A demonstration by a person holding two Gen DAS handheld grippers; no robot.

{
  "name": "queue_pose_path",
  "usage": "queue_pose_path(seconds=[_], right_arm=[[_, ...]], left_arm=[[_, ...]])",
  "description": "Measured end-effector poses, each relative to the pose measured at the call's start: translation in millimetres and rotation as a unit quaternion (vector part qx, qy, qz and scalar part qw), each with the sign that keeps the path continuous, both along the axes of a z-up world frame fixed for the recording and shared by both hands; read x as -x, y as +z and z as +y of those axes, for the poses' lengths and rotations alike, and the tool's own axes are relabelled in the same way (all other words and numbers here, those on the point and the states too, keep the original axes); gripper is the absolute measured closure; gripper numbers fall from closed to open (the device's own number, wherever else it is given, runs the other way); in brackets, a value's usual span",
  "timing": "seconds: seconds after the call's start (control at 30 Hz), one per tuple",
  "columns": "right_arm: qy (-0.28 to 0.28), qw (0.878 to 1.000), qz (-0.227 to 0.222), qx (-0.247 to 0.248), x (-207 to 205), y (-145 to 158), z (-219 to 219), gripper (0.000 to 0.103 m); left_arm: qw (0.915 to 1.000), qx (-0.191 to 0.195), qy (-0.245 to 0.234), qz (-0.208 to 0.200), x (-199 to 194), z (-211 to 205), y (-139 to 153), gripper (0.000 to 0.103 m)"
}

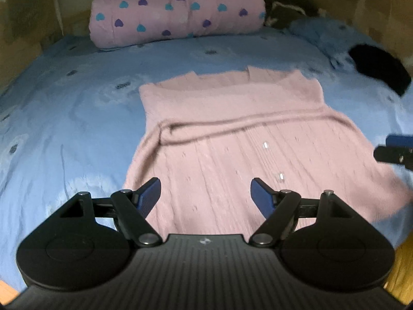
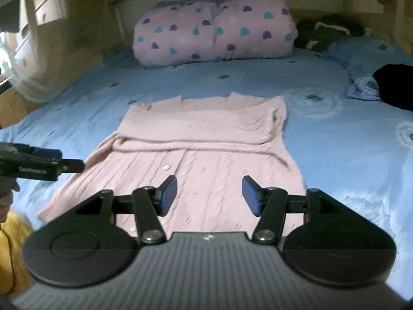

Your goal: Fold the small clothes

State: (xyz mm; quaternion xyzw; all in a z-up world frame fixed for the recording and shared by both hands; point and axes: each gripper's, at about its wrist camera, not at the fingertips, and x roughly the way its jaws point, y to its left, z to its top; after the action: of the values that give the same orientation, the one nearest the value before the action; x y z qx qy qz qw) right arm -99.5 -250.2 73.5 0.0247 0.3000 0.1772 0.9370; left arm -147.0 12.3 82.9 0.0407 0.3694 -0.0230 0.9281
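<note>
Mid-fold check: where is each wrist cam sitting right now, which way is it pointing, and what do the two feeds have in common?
Left wrist: rides the left tongs, open, facing up the bed over the pink cardigan; right tongs at the right edge.
Right wrist: rides the right tongs, open, same heading; left tongs at the left edge.
Shared: cardigan, blue bedsheet, heart-print quilt.

Both wrist views low, near, facing headboard; share pink cardigan [image 1: 232, 139] [image 2: 206, 155], bed [image 1: 64, 103].
</note>
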Motion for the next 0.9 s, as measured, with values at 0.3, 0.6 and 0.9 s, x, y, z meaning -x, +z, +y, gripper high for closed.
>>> queue_pose_path(seconds=[0.3,0.6,0.9], right_arm=[[0.021,1.0,0.01,0.008,32.0,-8.7,9.5,0.045],[0.053,0.996,0.028,0.066,52.0,-27.2,21.5,0.045],[0.082,0.985,0.042,0.149,55.3,-54.7,41.0,0.045]], left_arm=[[0.9992,-0.012,-0.027,0.025,32.6,-19.2,-25.1,0.023],[0.9951,-0.036,-0.062,0.068,52.3,-26.6,-51.6,0.023],[0.9933,-0.052,-0.07,0.075,48.2,-26.3,-64.5,0.02]])
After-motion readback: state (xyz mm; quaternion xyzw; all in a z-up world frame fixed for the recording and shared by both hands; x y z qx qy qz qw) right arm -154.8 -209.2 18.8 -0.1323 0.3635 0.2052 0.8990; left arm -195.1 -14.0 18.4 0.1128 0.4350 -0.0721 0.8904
